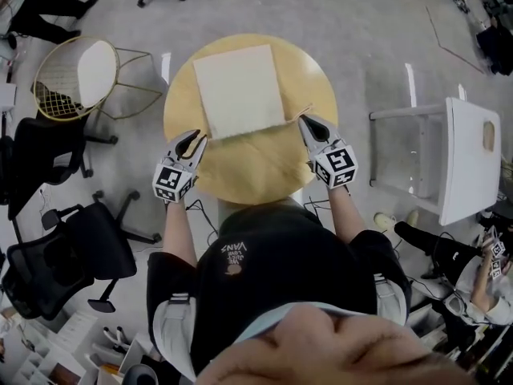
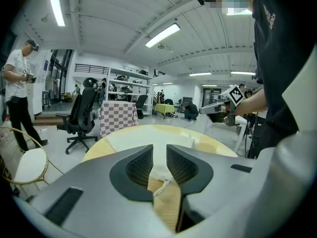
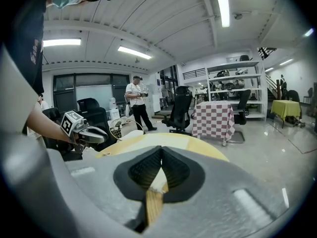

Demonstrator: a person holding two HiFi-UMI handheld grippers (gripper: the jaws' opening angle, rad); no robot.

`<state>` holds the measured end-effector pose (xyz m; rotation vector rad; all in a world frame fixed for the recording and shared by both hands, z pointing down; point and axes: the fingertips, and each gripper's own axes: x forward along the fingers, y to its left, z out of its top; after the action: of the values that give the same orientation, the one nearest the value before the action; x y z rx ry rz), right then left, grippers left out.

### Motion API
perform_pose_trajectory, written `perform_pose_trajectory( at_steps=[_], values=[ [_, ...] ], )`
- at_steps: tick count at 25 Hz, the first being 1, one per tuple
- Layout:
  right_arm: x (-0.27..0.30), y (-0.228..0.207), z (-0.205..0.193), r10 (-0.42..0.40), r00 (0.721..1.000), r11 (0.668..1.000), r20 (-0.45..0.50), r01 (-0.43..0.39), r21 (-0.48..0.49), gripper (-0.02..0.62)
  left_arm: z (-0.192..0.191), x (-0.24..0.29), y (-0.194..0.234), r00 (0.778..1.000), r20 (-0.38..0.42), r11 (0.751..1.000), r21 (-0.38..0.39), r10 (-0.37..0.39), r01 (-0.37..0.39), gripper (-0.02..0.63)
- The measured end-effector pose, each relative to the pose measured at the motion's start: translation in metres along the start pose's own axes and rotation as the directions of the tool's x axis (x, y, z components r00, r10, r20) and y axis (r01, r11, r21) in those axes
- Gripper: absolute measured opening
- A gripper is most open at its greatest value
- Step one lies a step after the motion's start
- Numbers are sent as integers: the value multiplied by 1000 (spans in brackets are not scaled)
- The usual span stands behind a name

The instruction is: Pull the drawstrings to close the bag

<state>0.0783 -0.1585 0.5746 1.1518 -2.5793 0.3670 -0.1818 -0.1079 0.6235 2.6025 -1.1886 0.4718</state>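
1. My left claw [image 1: 193,139] stands open at the near-left corner of the flat cream cloth drawstring bag [image 1: 239,87]. The pale left drawstring [image 2: 161,186] lies loose between its jaws, ungripped.
2. The bag lies on the round wooden table [image 1: 240,179] with its mouth towards me, not yet gathered, so the pulling is left to do. I cannot see inside it.
3. My right claw [image 1: 304,122] is closed tight at the near-right corner, apparently pinching the right drawstring [image 3: 158,182].

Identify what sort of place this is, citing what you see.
Probably an open-plan lab or workshop: rolling office chairs, stocked storage shelving, long ceiling strip lights and a bare concrete floor.
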Motion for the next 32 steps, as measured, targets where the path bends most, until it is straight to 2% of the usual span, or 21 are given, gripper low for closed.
perform_pose_trajectory(
  at_steps=[6, 10, 16, 24, 25, 26, 32],
  values=[
    [9, -1, -11, 38, 999, 999, -34, -39, -29, -2, -20, 9, -9, 994, -75, 996, 42, -78, 81, 112],
    [13, -2, -19, 72, 995, 995, -64, -76, -61, 0, -28, 14, -9, 989, -114, 993, 52, -97, 104, 121],
    [20, 7, -30, 107, 990, 990, -91, -115, -82, 0, -50, 17, -12, 972, -192, 986, 69, -134, 150, 123],
    [26, 11, -41, 136, 982, 981, -135, -152, -117, 2, -66, 19, -12, 944, -289, 971, 130, -158, 203, 123],
    [27, 11, -42, 139, 980, 980, -140, -157, -124, 10, -67, 20, -12, 940, -299, 968, 136, -162, 210, 124],
    [29, 11, -44, 143, 979, 978, -148, -162, -130, 50, -69, 20, -12, 937, -309, 966, 141, -166, 218, 124],
    [37, 12, -58, 173, 959, 962, -224, -213, -169, 55, -78, 22, -14, 915, -357, 954, 154, -188, 256, 123]
  ],
)
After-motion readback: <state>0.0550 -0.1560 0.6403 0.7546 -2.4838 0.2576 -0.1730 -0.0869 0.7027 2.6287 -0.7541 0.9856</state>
